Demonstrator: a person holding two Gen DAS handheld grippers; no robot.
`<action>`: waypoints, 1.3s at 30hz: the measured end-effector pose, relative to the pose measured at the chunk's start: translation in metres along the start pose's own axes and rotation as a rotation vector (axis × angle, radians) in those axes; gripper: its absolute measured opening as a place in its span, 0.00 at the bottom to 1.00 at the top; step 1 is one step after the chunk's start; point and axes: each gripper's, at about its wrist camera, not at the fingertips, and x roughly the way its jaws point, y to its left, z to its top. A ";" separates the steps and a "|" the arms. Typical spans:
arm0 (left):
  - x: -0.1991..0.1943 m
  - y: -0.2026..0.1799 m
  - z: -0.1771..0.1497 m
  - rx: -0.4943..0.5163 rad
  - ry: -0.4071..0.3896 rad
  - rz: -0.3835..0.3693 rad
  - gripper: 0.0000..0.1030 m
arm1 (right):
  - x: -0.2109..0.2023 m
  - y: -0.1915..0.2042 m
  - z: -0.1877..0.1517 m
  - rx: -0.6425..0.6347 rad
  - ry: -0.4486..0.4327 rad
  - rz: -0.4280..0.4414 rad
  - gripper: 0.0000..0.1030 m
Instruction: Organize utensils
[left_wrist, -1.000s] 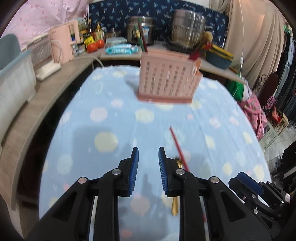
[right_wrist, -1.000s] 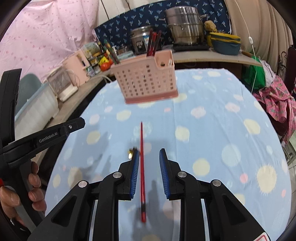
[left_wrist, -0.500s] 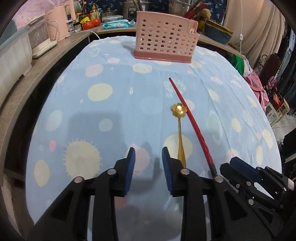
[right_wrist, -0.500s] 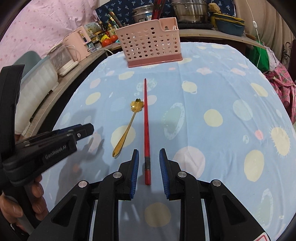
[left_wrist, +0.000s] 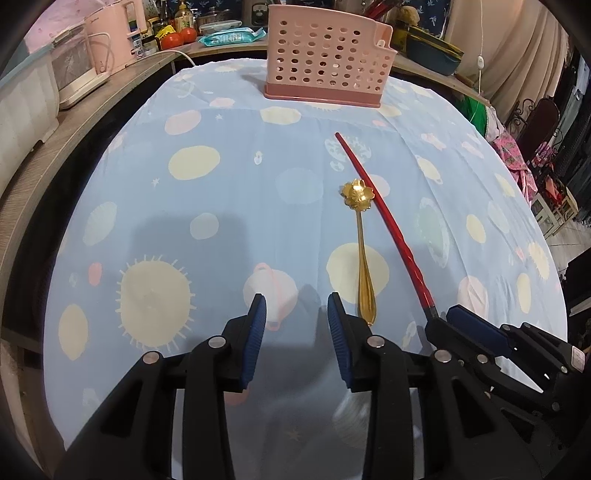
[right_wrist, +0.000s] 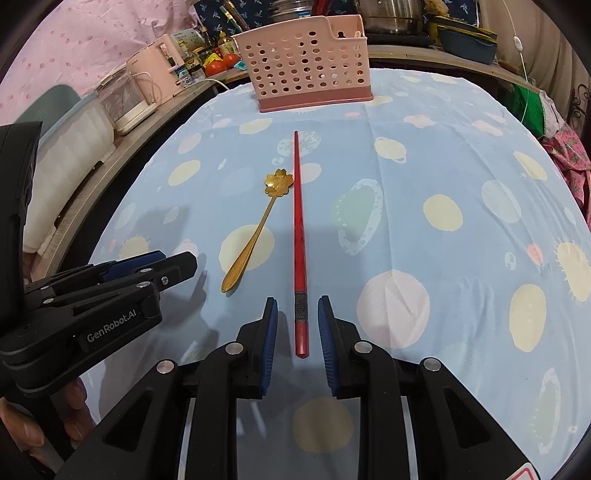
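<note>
A table under a pale blue cloth printed with suns and planets (right_wrist: 424, 166) takes up most of the room in front of me, kept bare so the loose cutlery is easy to reach. At its far edge stands a pink perforated plastic utensil caddy (right_wrist: 306, 70), upright and open-topped, surely the place the pieces are meant to end up; it looks empty from here, though I can't see down into it.

Between the caddy and the person lie two pieces, well apart from the caddy. The long red chopstick (right_wrist: 297, 221) points straight at it, its thick end toward the right gripper (right_wrist: 297, 332), whose blue pads stand apart on either side of that end without touching it, lined up, I'd say, to pinch the thick end.

The small gold spoon with a flower-shaped bowl (left_wrist: 360, 254) lies just beside the chopstick, handle toward the person. The left gripper (left_wrist: 297, 328) sits just left of that handle; its jaws have just been opening, with only cloth between them, probably readying for the spoon.
</note>
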 end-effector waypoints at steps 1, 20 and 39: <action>0.001 0.000 0.000 0.001 0.002 -0.001 0.32 | 0.000 0.000 0.000 -0.001 0.001 -0.002 0.21; 0.012 -0.020 -0.001 0.032 0.034 -0.058 0.41 | 0.005 -0.020 -0.001 0.054 0.001 -0.021 0.07; 0.019 -0.039 -0.001 0.057 0.040 -0.100 0.25 | 0.003 -0.027 -0.003 0.079 0.000 -0.011 0.08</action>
